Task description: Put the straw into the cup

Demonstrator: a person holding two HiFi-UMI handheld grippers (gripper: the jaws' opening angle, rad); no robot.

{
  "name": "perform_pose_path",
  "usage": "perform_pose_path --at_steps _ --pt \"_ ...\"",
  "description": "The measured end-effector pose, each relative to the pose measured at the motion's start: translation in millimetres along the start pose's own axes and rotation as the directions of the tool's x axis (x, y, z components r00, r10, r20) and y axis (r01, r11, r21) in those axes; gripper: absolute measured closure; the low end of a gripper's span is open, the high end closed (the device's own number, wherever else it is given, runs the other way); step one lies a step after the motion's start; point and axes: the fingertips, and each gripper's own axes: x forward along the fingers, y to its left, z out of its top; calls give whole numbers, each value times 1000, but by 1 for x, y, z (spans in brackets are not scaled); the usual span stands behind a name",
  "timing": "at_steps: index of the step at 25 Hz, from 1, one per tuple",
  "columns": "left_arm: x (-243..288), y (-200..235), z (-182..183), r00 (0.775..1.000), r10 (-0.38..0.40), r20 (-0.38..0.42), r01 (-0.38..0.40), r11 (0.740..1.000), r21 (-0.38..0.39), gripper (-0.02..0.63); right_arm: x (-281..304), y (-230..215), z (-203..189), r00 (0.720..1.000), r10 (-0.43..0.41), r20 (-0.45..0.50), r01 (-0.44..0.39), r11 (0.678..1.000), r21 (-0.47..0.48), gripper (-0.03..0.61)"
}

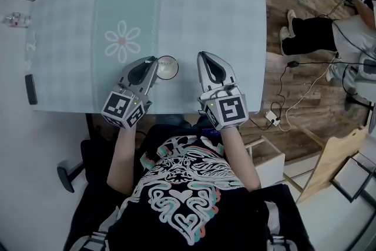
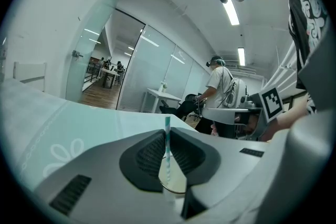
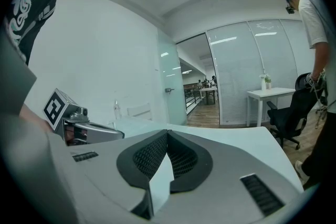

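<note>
Two hand-held grippers hover over the pale green glass bench in the head view, the left gripper just beside a small clear round cup and the right gripper near its other side. In the left gripper view, the fingers pinch a teal-and-white striped paper straw, upright, its lower end inside the cup's rim. In the right gripper view, the fingers meet tip to tip, holding nothing.

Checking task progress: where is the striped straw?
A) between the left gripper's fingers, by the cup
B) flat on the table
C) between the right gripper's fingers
A: the left gripper view shows the left gripper pinching the straw upright between its fingers, with the cup just beyond.
</note>
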Motion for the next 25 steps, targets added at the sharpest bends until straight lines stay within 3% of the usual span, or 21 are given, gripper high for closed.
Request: perform_pose_path --at_steps 14,18,25 --pt "17 26 1 996 87 14 -87 996 -8 552 -1 2 -8 1000 22 -18 -22 1000 16 579" --pt "23 23 -8 994 105 -30 -104 994 46 500 -2 3 -9 1000 22 -19 -22 1000 18 579" --pt "23 18 -15 992 123 -40 -120 989 84 428 -5 2 -9 1000 11 -19 -11 1000 22 579"
